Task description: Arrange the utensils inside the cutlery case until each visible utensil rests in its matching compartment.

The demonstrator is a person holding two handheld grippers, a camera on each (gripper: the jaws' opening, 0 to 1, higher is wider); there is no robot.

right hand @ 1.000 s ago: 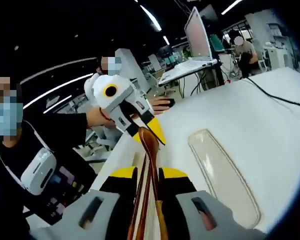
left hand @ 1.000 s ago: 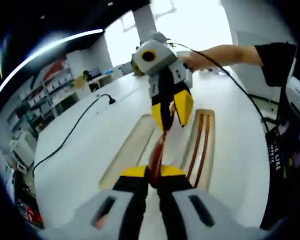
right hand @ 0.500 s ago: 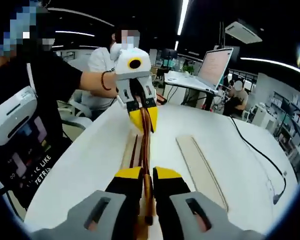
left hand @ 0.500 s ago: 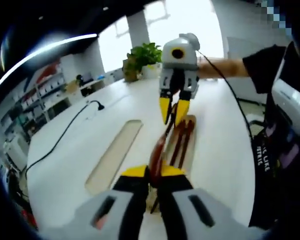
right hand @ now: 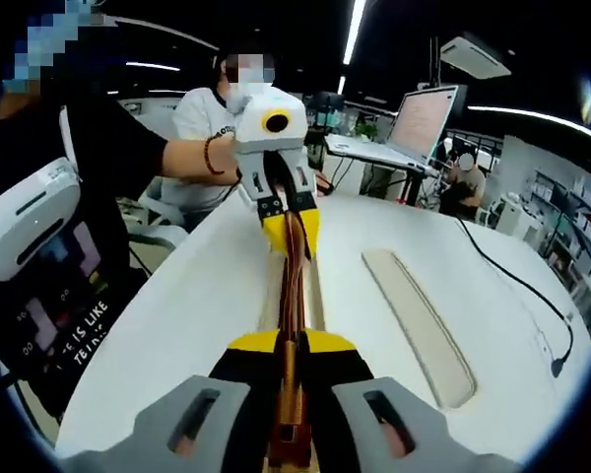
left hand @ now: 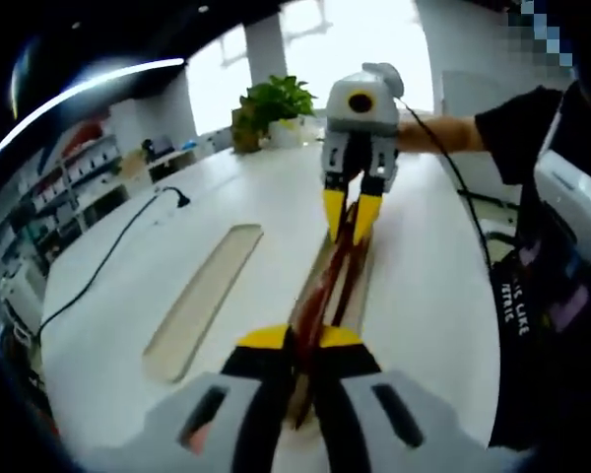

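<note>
Both tools (left hand: 301, 340) (right hand: 290, 343) grip utensil (left hand: 327, 278) (apparently chopsticks).

Open-plan office or lab space. Long white worktop (left hand: 177, 236) runs through middle of both views. Black cable (left hand: 98, 266) trails across it at left of left gripper view. Potted plant (left hand: 266, 103) at far end, bright windows behind. Shelving with boxes (left hand: 69, 177) at left edge. In right gripper view: open laptop (right hand: 424, 123) on desk at upper right, seated person (right hand: 458, 177) beyond it, ceiling strip lights (right hand: 355, 30) along top, dark ceiling, shelf rack (right hand: 561, 197) at right edge.
</note>
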